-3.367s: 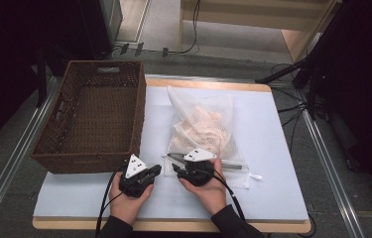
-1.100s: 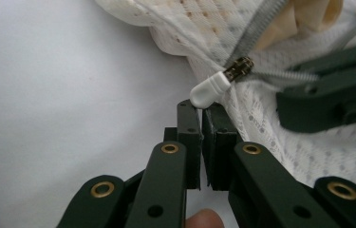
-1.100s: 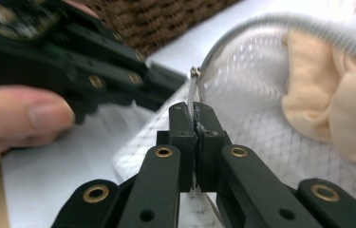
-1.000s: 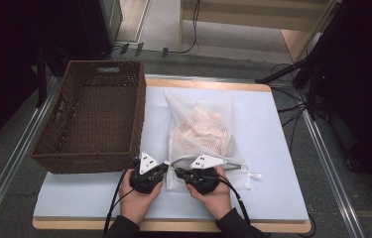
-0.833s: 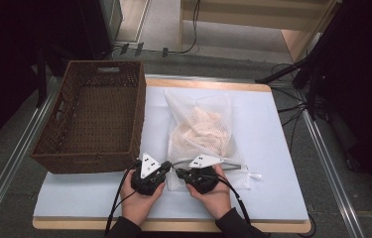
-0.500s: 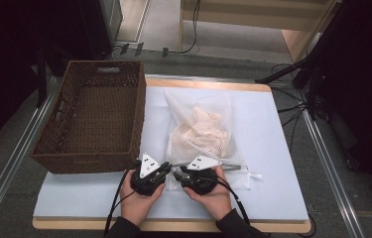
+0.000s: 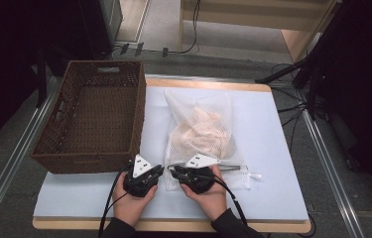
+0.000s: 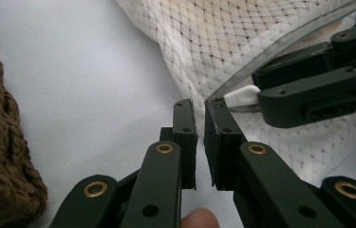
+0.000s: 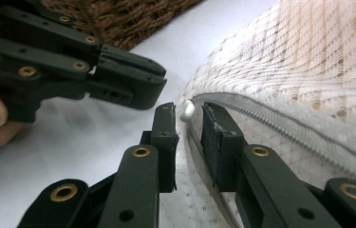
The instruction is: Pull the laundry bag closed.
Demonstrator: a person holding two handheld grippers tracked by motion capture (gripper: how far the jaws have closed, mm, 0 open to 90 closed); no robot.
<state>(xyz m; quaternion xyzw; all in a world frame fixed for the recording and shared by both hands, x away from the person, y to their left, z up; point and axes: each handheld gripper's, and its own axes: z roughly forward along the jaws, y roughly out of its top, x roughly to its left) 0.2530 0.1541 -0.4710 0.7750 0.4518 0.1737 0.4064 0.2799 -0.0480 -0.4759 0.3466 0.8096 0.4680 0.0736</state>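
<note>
Fingers (image 9: 166,128) of the right gripper (image 9: 188,113), just closing, stand narrow around the zip pull (image 9: 187,110) unpinched and may slip off, since the left gripper (image 8: 200,103), fingers near-shut, barely anchors the mesh bag (image 7: 201,134) mid-worktop.

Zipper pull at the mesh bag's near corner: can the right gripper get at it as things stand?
Probably yes. The zipper pull sits just past the right gripper, in line with the narrow gap between its jaws; the left gripper stands aside, on the mesh bag's corner.

The wicker basket (image 7: 94,119) walls off the desk (image 7: 273,148) at nine o'clock; the mesh bag (image 7: 201,134) fills twelve; open desk lies toward three and along the near edge
</note>
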